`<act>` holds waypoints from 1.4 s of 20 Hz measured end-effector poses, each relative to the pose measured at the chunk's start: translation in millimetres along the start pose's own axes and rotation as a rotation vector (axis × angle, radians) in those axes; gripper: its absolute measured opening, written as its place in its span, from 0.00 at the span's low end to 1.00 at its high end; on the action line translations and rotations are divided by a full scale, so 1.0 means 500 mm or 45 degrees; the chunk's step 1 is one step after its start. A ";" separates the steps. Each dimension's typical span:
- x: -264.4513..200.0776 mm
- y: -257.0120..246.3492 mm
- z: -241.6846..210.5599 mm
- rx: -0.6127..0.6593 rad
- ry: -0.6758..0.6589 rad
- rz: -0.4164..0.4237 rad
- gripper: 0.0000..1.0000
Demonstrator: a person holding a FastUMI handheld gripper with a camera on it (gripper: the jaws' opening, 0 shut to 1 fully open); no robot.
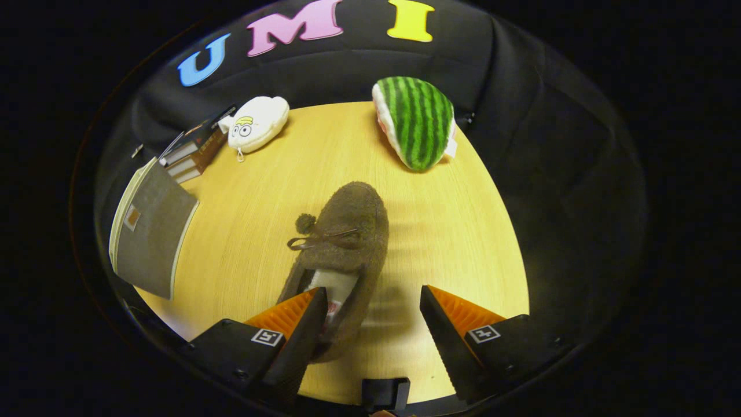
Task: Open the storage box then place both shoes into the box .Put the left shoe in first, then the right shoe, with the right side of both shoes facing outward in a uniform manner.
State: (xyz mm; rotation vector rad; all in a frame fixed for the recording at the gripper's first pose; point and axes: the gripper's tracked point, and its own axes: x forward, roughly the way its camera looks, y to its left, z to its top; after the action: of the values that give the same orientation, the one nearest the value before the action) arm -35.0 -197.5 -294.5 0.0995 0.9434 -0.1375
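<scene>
A brown fuzzy slipper shoe (347, 243) with a bow and pom-pom lies on the wooden table (463, 243), toe pointing away from me. My gripper (373, 307) is open, its jaws spread wide. The left fingertip (310, 315) sits over the shoe's heel opening, while the right finger (448, 321) stands apart from the shoe over bare table. The heel end is partly hidden behind the left finger. Nothing is pressed between the fingers.
A watermelon-slice plush (417, 119) lies at the table's far edge. A white plush pouch with a cartoon face (257, 123) rests at the far left beside a stack of books (194, 150). A grey flat box or folder (150, 231) sits at the table's left edge.
</scene>
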 end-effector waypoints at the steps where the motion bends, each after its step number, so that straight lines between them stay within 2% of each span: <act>1: 0.017 0.001 -0.001 0.038 0.033 0.009 0.99; 5: 0.062 0.010 0.008 0.192 0.104 0.066 0.96; 7: 0.073 0.027 0.001 0.302 0.151 0.121 0.78; 8: 0.074 0.037 -0.001 0.374 0.173 0.155 0.64; 9: 0.080 0.042 -0.003 0.445 0.194 0.169 0.59; 10: 0.082 0.041 -0.003 0.490 0.208 0.178 0.42; 13: 0.084 0.033 -0.008 0.525 0.204 0.183 0.32; 16: 0.086 0.026 0.001 0.495 0.179 0.132 0.16; 19: 0.063 0.033 0.004 0.449 0.154 0.117 0.08; 23: 0.010 0.067 0.030 0.490 0.120 0.123 0.08; 28: -0.072 0.163 0.065 0.520 0.105 0.158 0.08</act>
State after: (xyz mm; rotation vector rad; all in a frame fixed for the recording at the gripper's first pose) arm -16.9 -119.4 -244.1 0.5432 0.9784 -0.2109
